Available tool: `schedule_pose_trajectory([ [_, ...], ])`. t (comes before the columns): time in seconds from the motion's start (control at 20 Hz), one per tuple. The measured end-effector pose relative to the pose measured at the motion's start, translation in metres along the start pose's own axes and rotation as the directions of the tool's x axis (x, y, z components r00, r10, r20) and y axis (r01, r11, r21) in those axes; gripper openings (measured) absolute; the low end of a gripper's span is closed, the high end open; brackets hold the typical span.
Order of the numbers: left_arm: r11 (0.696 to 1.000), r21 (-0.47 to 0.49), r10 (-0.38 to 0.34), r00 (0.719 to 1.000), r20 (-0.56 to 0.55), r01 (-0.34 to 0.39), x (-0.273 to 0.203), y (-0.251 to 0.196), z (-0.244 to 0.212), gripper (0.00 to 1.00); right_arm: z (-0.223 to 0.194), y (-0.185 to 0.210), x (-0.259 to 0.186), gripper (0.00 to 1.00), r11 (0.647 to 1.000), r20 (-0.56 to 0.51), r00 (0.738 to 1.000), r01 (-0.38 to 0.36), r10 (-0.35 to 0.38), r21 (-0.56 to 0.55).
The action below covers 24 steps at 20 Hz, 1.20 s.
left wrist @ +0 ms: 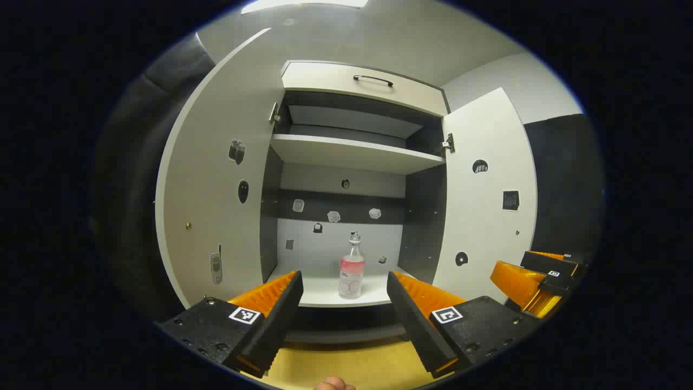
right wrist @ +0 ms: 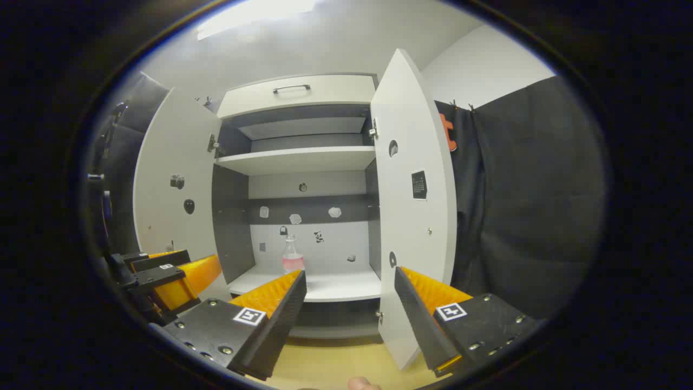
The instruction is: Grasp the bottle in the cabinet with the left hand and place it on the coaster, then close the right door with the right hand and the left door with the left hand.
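1. The bottle (left wrist: 351,271) stands upright on the cabinet's lower shelf (left wrist: 325,292).
2. Left hand-held gripper (left wrist: 342,295): released, short of it.
3. Right hand-held gripper (right wrist: 349,292): released, near the right door (right wrist: 414,216).

Bottle (right wrist: 292,257) base hidden behind right gripper's fingers (right wrist: 276,303); shelf stickers (left wrist: 333,216) too small to identify.

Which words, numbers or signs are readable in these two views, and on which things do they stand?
None can be read for certain.
Bottle label: pale printing, perhaps large digits, too blurred to quote.
Dark square sticker on the right door: a grid like a calendar, too small to read.
Square black-and-white markers on the tools: patterns, not text.
Small stickers on the cabinet's back wall: pictures, no legible words.
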State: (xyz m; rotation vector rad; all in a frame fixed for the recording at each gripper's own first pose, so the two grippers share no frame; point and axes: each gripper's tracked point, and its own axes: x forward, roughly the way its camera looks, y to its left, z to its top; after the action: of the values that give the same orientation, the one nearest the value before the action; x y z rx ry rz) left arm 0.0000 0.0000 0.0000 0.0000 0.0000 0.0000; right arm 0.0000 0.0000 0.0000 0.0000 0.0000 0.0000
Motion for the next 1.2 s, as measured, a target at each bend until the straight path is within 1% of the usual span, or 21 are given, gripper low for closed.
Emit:
schedule_pose_trajectory([
  [0.55, 0.999, -0.015, 0.039, 0.998, -0.055, -0.040, 0.011, -0.002, -0.019, 0.99, 0.000, 0.000, 0.006, 0.98, 1.000, -0.016, 1.000, -0.004, 0.004, -0.009],
  [0.9, 0.999, -0.009, 0.031, 0.998, -0.060, -0.031, 0.025, -0.012, -0.022, 0.99, 0.002, 0.003, 0.008, 0.99, 1.000, -0.008, 1.000, -0.001, 0.001, -0.017],
  [1.05, 1.000, 0.006, 0.027, 0.998, -0.049, -0.027, 0.039, -0.016, -0.021, 0.99, 0.002, 0.003, 0.007, 0.99, 1.000, -0.005, 1.000, 0.002, -0.002, -0.021],
  [1.2, 1.000, 0.015, 0.024, 0.999, -0.036, -0.023, 0.068, -0.019, -0.018, 0.99, 0.004, 0.001, 0.007, 0.99, 1.000, 0.001, 1.000, 0.020, -0.020, -0.021],
])
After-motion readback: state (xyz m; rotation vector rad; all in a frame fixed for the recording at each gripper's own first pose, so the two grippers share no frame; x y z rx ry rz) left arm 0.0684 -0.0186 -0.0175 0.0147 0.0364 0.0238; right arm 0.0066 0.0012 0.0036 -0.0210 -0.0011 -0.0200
